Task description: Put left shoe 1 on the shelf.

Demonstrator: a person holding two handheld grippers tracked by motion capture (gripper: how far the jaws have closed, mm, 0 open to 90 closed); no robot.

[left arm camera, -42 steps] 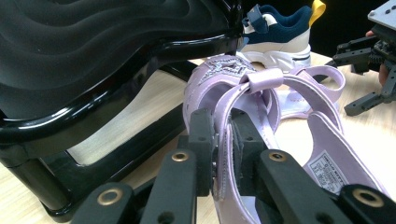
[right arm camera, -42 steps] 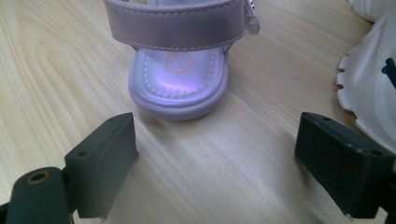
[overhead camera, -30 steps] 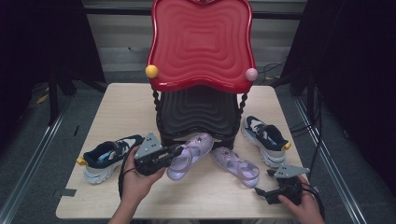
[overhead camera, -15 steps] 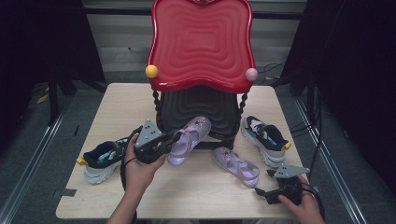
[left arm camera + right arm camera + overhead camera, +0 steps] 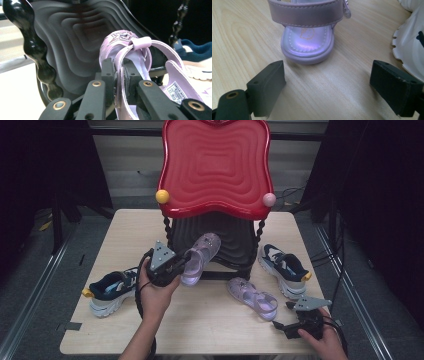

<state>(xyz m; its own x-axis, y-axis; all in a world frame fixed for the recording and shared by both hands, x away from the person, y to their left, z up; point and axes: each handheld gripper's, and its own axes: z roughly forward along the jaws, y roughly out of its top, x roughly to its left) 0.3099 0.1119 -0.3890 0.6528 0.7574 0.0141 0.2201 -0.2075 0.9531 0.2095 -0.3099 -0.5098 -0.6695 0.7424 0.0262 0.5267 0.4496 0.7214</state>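
The lilac sandal hangs in the air at the mouth of the rack's black lower shelf, its toe toward the shelf, its heel strap pinched between the jaws of the left gripper. Carry it in level and deep — toe first, clear of the twisted post — before letting go. The right gripper rests wide apart and empty in front of the shelf, just behind the second sandal
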